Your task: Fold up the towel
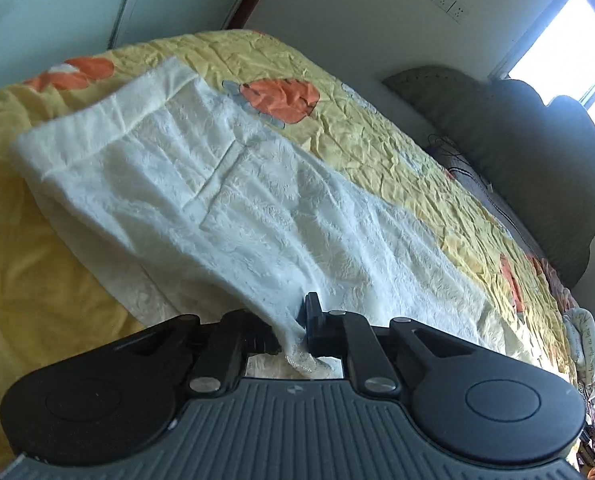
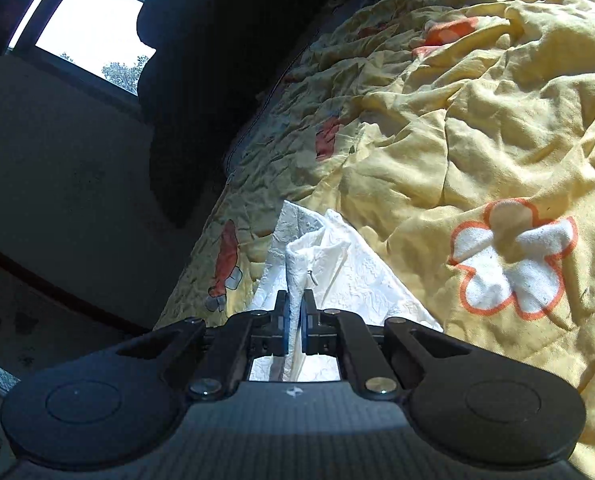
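left claw's (image 1: 293,330) left finger behind towel (image 1: 225,184)

Left gripper (image 1: 293,330) jaws pinched on the towel (image 1: 225,184), right gripper (image 2: 296,316) jaws clamped on a bunched towel edge

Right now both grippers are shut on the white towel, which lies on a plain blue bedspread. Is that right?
Not quite. The bedspread is yellow with orange and white printed shapes, not plain blue, as both wrist views show. The rest holds: the left gripper and right gripper are each shut on the white towel.
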The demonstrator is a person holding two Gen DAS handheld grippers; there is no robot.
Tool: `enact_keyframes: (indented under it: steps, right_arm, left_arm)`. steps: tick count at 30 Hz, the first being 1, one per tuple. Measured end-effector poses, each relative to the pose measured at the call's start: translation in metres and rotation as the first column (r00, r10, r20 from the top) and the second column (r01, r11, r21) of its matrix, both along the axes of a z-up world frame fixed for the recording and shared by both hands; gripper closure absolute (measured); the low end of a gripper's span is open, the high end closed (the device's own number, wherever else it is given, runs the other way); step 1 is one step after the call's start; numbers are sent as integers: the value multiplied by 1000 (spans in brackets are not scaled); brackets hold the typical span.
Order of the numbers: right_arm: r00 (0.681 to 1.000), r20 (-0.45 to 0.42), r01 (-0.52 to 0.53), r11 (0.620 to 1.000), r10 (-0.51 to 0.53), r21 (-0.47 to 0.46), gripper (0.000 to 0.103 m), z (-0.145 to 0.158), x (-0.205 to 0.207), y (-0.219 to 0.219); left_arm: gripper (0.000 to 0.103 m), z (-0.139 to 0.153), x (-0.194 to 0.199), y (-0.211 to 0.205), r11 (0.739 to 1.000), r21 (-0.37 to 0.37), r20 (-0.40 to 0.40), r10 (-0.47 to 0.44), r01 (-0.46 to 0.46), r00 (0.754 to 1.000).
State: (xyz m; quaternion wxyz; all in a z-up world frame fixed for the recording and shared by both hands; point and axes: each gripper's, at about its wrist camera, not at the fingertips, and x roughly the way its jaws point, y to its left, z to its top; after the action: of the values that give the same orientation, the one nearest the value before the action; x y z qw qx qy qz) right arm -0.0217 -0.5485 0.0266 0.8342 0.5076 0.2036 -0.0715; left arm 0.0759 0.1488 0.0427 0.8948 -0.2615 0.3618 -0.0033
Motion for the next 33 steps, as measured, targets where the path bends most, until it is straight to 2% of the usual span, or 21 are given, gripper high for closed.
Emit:
enact_keyframes:
  steps: [2, 4, 5, 7, 8, 9, 10, 11, 13, 15, 19, 24, 27, 29, 31, 33]
  right_arm:
    - [1000, -15, -3, 1000, 3, -4, 98, -4, -12, -3]
    - [996, -92, -5, 1000, 6, 6, 98, -25, -20, -8]
    - [994, -108, -3, 1000, 5, 23, 98, -34, -21, -8]
    - [996, -87, 23, 997, -16, 74, 96, -43, -27, -9]
    - [996, -78, 41, 993, -33, 107, 94, -44, -29, -10]
    - [996, -69, 74, 987, -65, 140, 90, -44, -35, -12]
    - [994, -64, 95, 986, -87, 139, 79, -41, -41, -13]
    - [993, -60, 105, 985, -98, 133, 71, -38, -46, -14]
    - [993, -49, 108, 987, -103, 119, 28, -31, -59, -14]
    - [996, -51, 80, 992, -76, 93, 27, -27, -65, -8]
    - [996, -91, 10, 996, -3, 84, 27, -31, -43, -1]
    - [996, -81, -18, 997, 24, 78, 27, -31, -6, 6]
    - [996, -70, -50, 996, 55, 79, 27, -32, 10, 15]
    - [990, -49, -122, 982, 130, 143, 27, -34, 14, 23]
    - [983, -5, -176, 955, 183, 238, 27, -41, 13, 34]
    - [979, 12, -201, 950, 204, 241, 29, -43, 15, 43]
  left_arm:
    - [90, 1, 0, 3, 999, 22, -8, -23, 23, 1000]
    - [91, -11, 6, -2, 998, 46, -65, -43, 46, 997]
    - [91, -17, 7, -5, 997, 55, -66, -47, 50, 997]
    - [79, -16, 7, -12, 993, 100, -39, -58, 62, 998]
    - [79, -15, 5, -14, 993, 95, -31, -70, 73, 997]
    - [69, -13, 1, -14, 993, 78, -26, -87, 89, 996]
    - [57, -12, -4, -14, 992, 64, -19, -109, 110, 994]
    - [52, -10, -12, -15, 990, 50, -5, -133, 133, 991]
    - [43, -5, -30, -15, 987, 46, 33, -152, 151, 988]
    - [36, -4, -46, -15, 989, 11, 29, -149, 149, 988]
    - [36, -16, -51, -11, 990, -86, -27, -111, 108, 993]
    - [34, -19, -53, 3, 978, -208, -58, -34, 22, 998]
    - [31, -30, -53, 19, 944, -328, -69, 18, -40, 997]
    - [31, -35, -53, 28, 911, -404, -88, 58, -89, 994]
    - [31, -37, -53, 33, 890, -440, -100, 85, -120, 991]
    - [30, -38, -50, 36, 880, -454, -100, 103, -137, 990]
